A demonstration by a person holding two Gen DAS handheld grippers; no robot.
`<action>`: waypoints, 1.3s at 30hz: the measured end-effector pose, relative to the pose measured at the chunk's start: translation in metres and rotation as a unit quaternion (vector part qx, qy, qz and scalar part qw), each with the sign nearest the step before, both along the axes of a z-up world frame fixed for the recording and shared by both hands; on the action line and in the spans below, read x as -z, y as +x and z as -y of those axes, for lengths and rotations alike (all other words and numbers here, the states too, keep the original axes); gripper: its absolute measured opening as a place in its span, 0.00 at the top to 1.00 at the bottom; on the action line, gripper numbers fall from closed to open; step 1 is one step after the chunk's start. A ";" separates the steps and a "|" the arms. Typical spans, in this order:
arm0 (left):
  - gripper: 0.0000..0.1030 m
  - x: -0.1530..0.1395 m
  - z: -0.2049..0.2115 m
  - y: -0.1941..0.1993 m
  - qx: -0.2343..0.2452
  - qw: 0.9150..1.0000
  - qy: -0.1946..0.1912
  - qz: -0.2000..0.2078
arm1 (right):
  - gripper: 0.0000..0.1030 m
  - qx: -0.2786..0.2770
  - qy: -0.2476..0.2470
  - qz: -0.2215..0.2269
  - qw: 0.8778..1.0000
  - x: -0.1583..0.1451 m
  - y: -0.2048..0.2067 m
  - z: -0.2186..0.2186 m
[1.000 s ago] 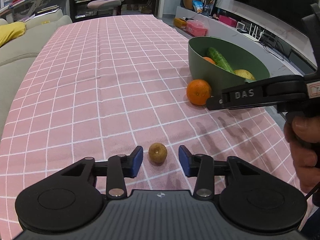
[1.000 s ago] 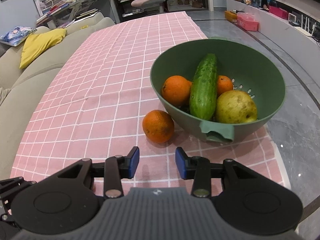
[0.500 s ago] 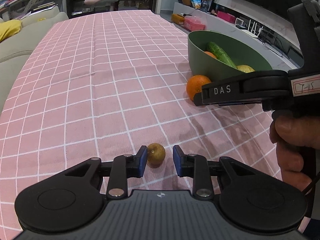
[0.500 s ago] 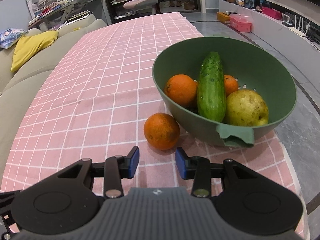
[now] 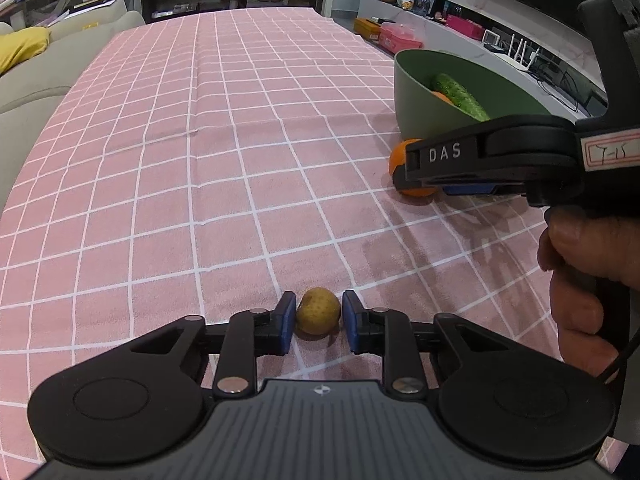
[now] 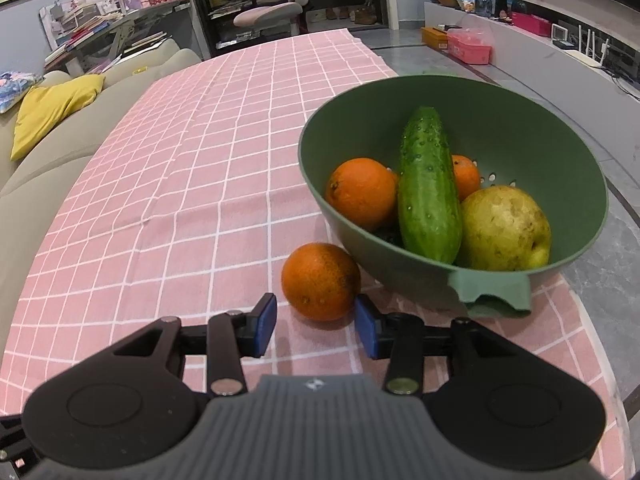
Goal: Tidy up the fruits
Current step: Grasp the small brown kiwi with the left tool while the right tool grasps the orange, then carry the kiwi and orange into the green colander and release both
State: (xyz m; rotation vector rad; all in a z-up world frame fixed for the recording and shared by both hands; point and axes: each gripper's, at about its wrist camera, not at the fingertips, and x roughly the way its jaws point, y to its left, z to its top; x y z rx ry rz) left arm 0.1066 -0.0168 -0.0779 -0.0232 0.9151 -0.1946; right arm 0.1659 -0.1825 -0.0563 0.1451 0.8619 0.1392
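Already in the bowl: the deep green plastic colander bowl (image 6: 576, 152) holds a long bumpy green cucumber (image 6: 428, 192), two round oranges, one large (image 6: 362, 192) and one mostly hidden behind the cucumber (image 6: 466, 176), and a yellow-green speckled pear (image 6: 504, 228).
Left on the cloth: two fruits lie on the pink checked tablecloth (image 5: 200, 140): a loose round orange (image 6: 320, 280) just beside the bowl's near wall, and a small round brownish-yellow fruit (image 5: 318, 310) well apart from the bowl.
Left gripper (image 5: 318, 320): its blue-padded jaws stand close on either side of the small fruit, the left pad touching or nearly so, a sliver of gap at the right; whether it is truly clamped cannot be told. The fruit sits on the cloth.
Right gripper (image 6: 316, 324): jaws apart, the loose orange just ahead of them and not yet between the pads.
Progress: judged well past halfway; four items in, two pickups pending.
Remaining: lift each fruit and set it into the bowl.
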 end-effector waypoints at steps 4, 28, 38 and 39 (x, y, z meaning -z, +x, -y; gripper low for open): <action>0.73 -0.001 -0.001 -0.001 0.000 1.000 -0.002 -0.001 | 0.60 0.013 0.015 -0.009 1.000 0.005 0.006 0.003; 0.75 -0.015 -0.003 -0.009 -0.004 1.000 0.003 0.003 | 0.63 -0.036 0.036 0.009 0.999 -0.023 0.012 -0.011; 0.75 -0.029 0.006 -0.012 0.001 1.000 0.022 0.006 | 0.63 -0.071 0.027 0.040 0.996 -0.064 0.010 0.000; 0.75 -0.031 0.007 -0.013 0.004 1.000 0.023 0.008 | 0.63 -0.074 0.024 0.045 0.996 -0.068 0.011 0.002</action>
